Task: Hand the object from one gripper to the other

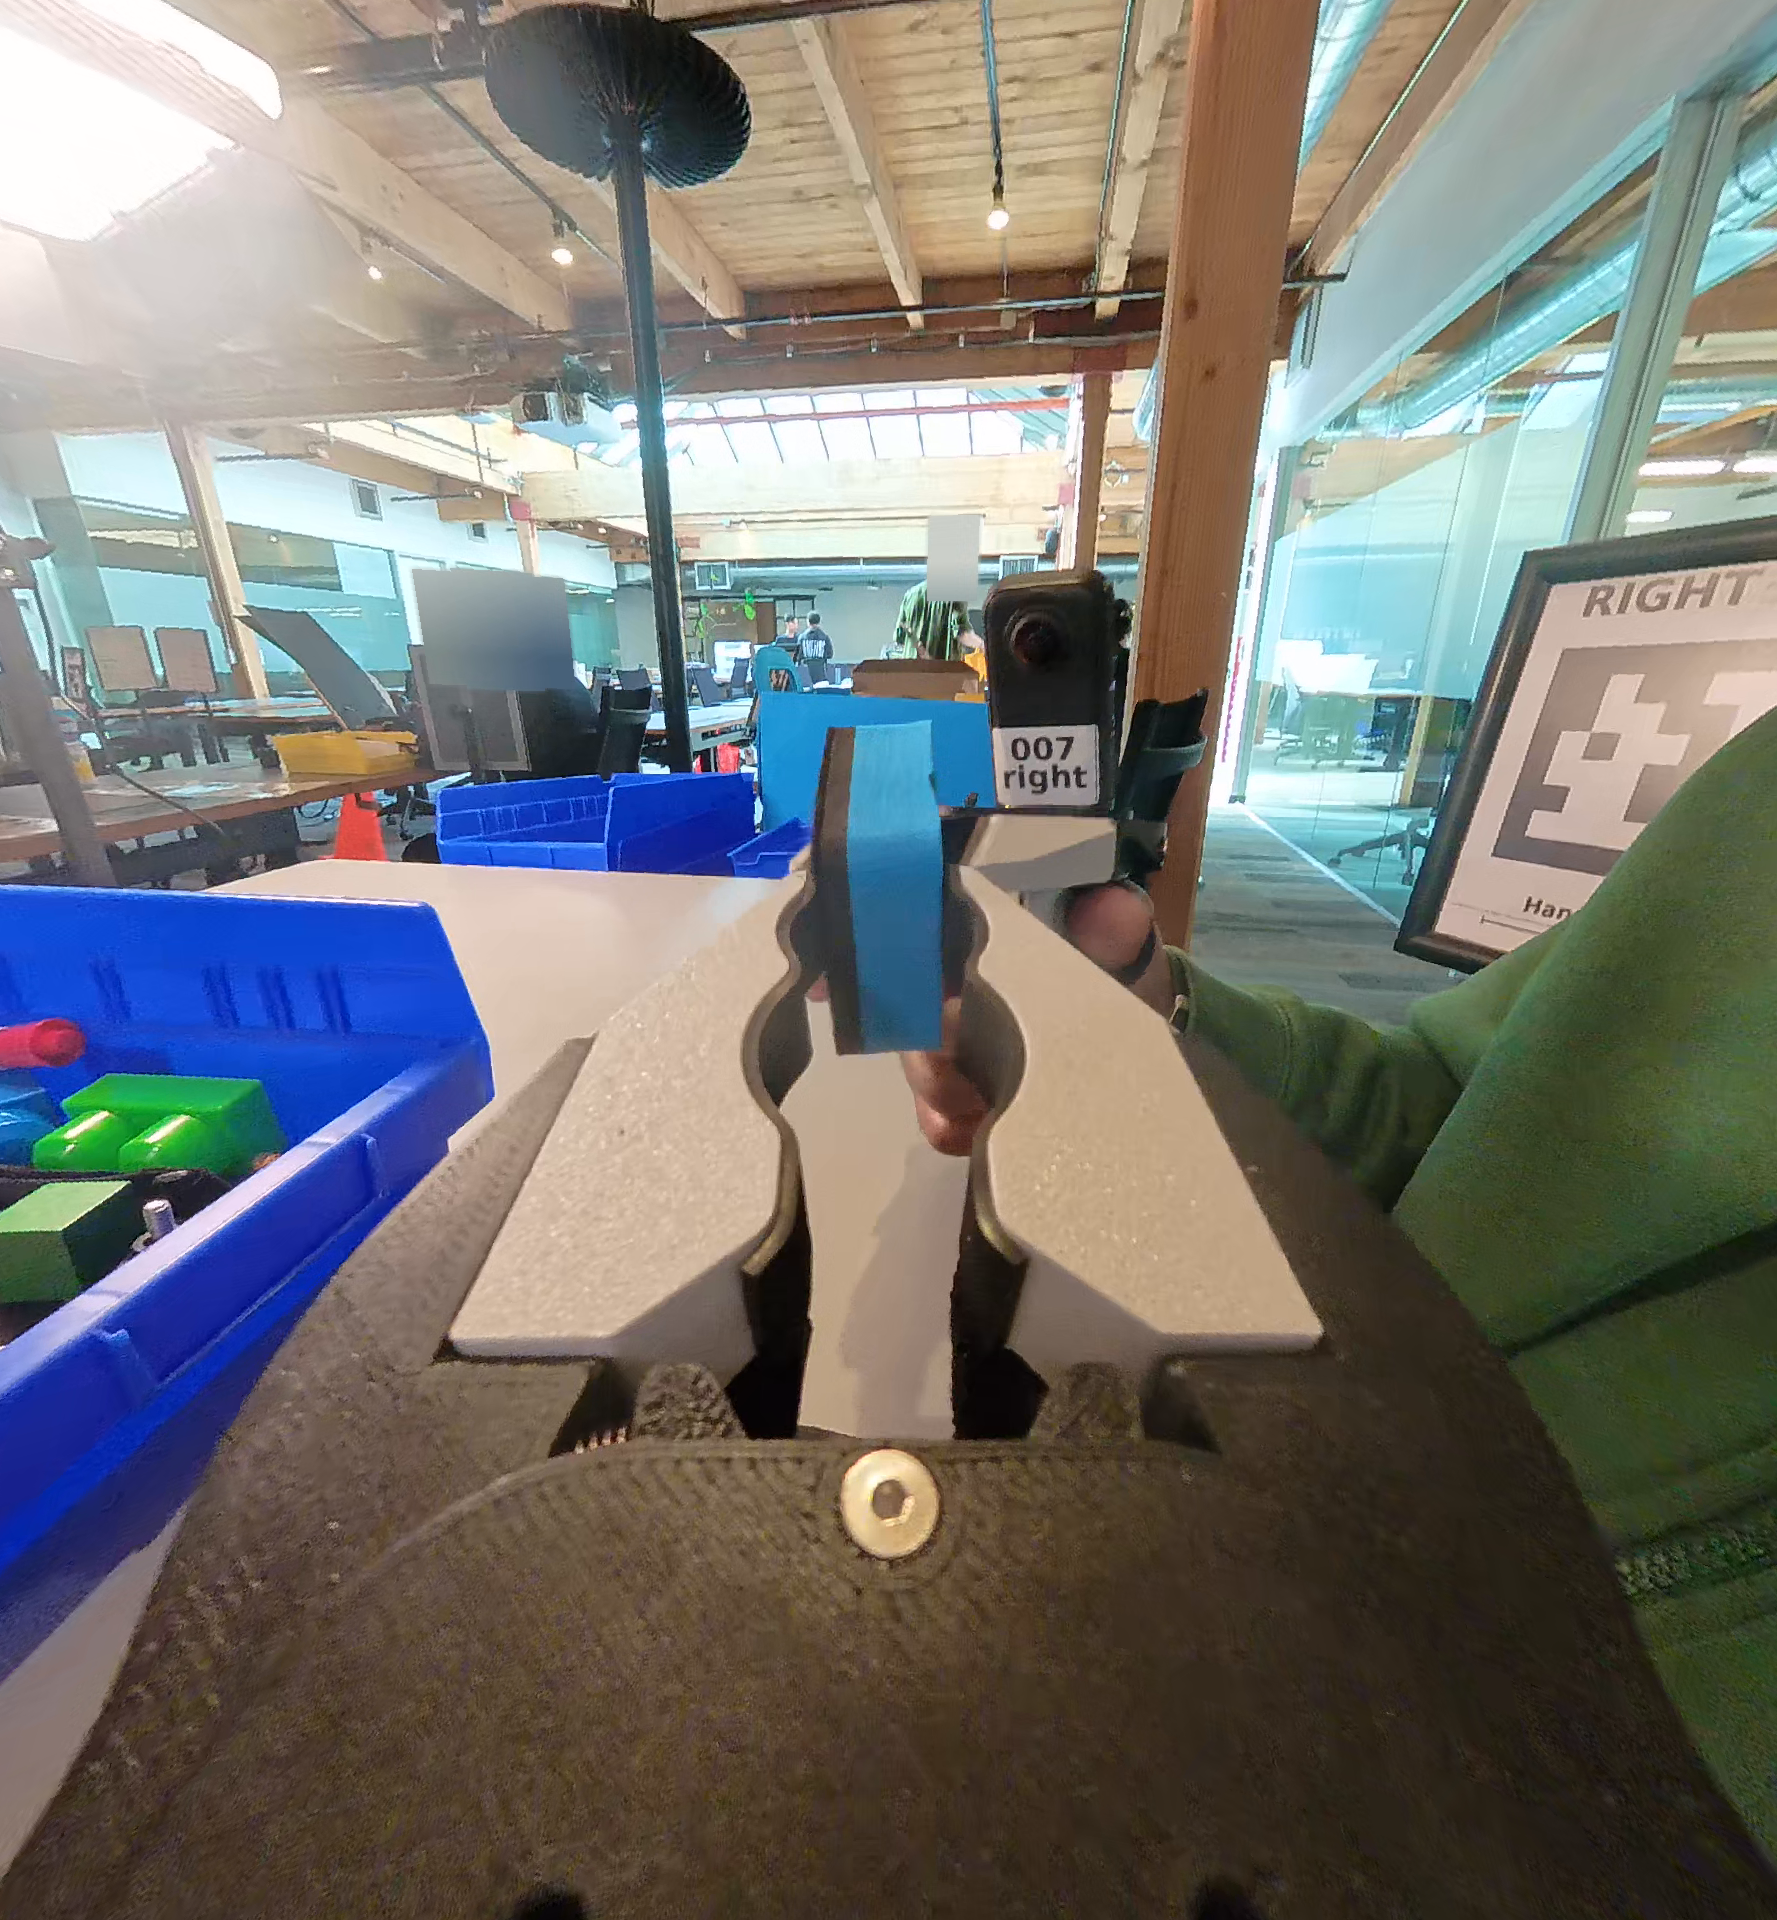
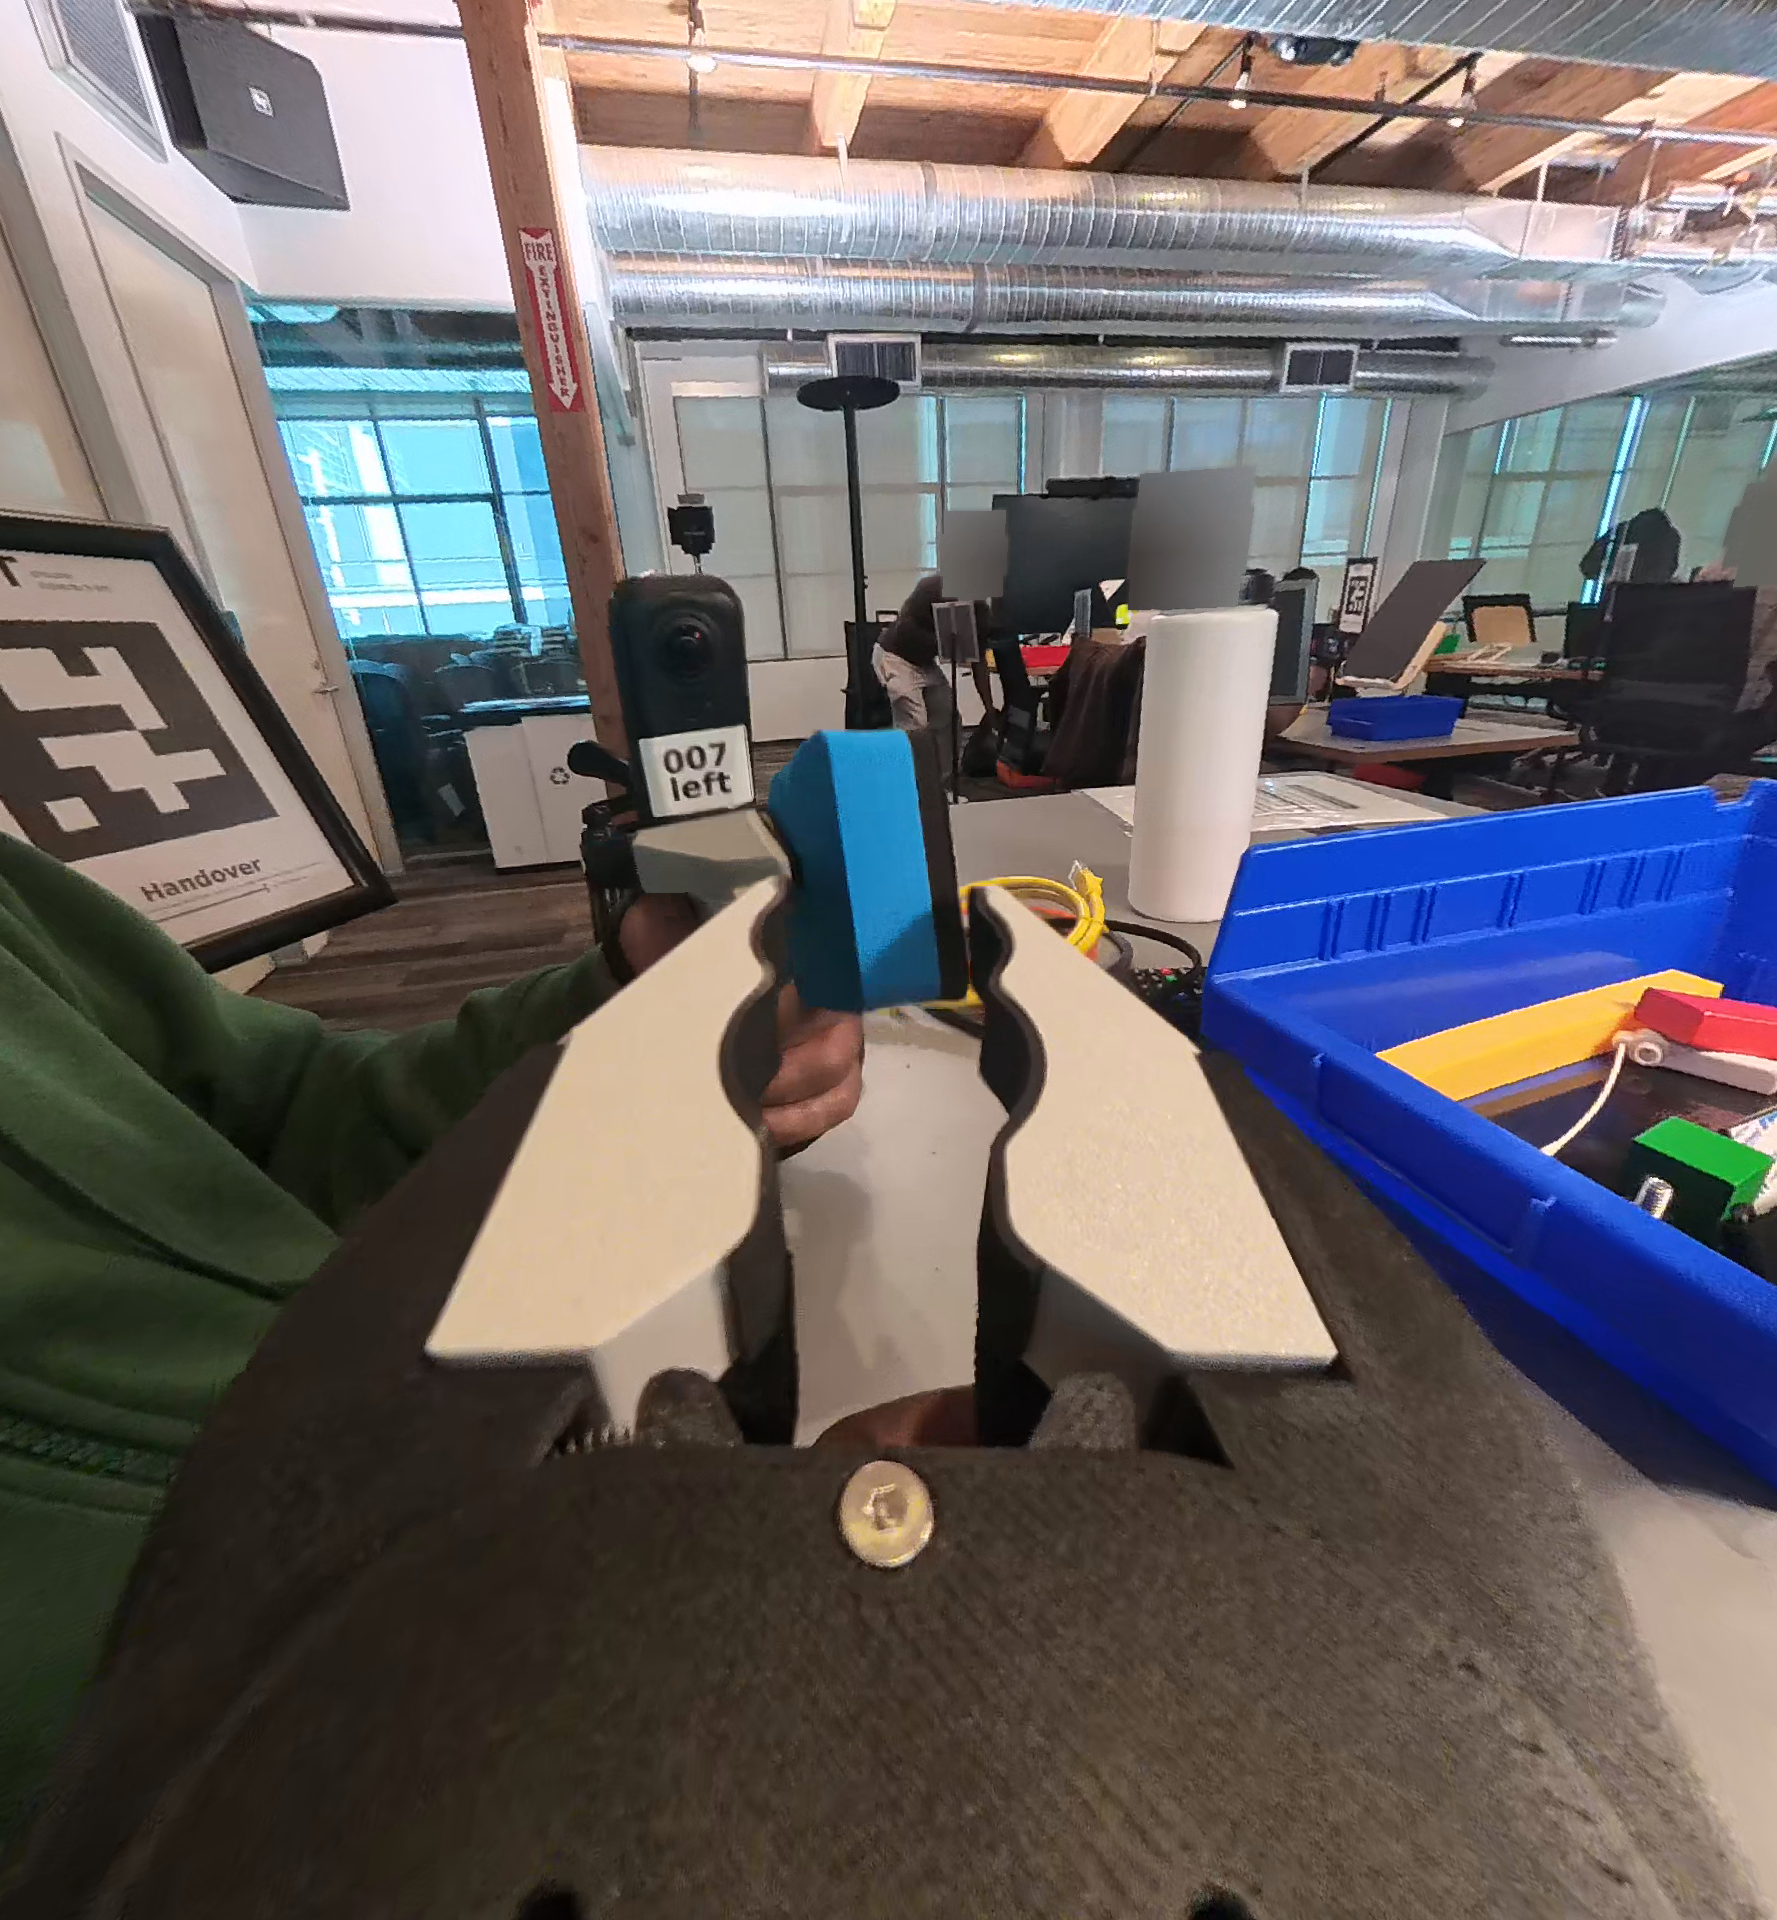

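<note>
Your foam block (image 1: 894, 914) is soft blue foam with a thin black layer down one side, rounded at one end. It's up in the air beside the blue bin (image 1: 240, 935). The left gripper (image 1: 889, 894) has its wavy grey tips pinched on the block's sides, and the right gripper (image 2: 876, 909) looks clamped on it the same way from the opposite end.

Only the left camera catches the red marker (image 1: 22, 1044) and chunky green bricks (image 1: 172, 1122) in the bin. Only the right camera shows the yellow bar (image 2: 1528, 1039), the red bar (image 2: 1757, 1023), the white paper roll (image 2: 1201, 758) behind the bin and the yellow cable (image 2: 1040, 899).

Each gripper's camera carries a white sticker (image 1: 1048, 764). A framed black-and-white marker board (image 1: 1642, 748) stands behind your green sleeve (image 1: 1590, 1039).
</note>
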A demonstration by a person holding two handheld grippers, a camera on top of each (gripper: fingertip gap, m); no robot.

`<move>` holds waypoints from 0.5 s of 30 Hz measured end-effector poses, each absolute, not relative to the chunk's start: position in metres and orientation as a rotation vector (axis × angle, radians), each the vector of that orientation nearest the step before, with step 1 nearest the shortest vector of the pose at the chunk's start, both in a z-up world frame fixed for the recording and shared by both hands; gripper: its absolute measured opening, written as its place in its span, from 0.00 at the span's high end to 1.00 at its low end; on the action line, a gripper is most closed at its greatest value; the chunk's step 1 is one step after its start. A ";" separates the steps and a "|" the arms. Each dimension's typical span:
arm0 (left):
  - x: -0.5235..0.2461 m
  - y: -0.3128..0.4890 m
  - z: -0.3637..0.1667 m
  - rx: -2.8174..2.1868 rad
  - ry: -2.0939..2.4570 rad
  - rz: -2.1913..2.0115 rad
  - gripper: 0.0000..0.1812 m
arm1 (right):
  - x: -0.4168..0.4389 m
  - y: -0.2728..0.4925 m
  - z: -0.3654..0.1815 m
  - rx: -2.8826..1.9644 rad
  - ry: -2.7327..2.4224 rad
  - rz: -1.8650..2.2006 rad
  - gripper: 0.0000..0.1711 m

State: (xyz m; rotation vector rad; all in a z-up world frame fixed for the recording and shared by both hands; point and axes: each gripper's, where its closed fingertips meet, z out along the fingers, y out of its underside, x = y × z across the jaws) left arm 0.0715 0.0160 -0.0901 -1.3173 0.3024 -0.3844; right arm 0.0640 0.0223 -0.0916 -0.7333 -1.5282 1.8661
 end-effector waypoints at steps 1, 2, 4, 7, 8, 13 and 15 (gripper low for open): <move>0.072 0.015 -0.089 -1.312 0.302 -0.397 0.88 | 0.064 0.022 -0.092 -0.722 -1.530 1.852 0.83; 0.073 0.015 -0.089 -1.306 0.298 -0.410 0.88 | 0.065 0.022 -0.091 -0.709 -1.529 1.845 0.84; 0.073 0.015 -0.088 -1.300 0.289 -0.424 0.86 | 0.065 0.021 -0.092 -0.706 -1.537 1.834 0.84; 0.076 0.017 -0.092 -1.325 0.308 -0.411 0.83 | 0.065 0.017 -0.097 -0.702 -1.574 1.817 0.84; 0.077 0.017 -0.094 -1.338 0.322 -0.396 0.86 | 0.065 0.017 -0.097 -0.696 -1.576 1.807 0.84; 0.073 0.014 -0.088 -1.300 0.314 -0.381 0.88 | 0.062 0.019 -0.096 -0.737 -1.559 1.831 0.76; 0.073 0.013 -0.085 -1.285 0.302 -0.405 0.88 | 0.063 0.017 -0.099 -0.731 -1.579 1.829 0.76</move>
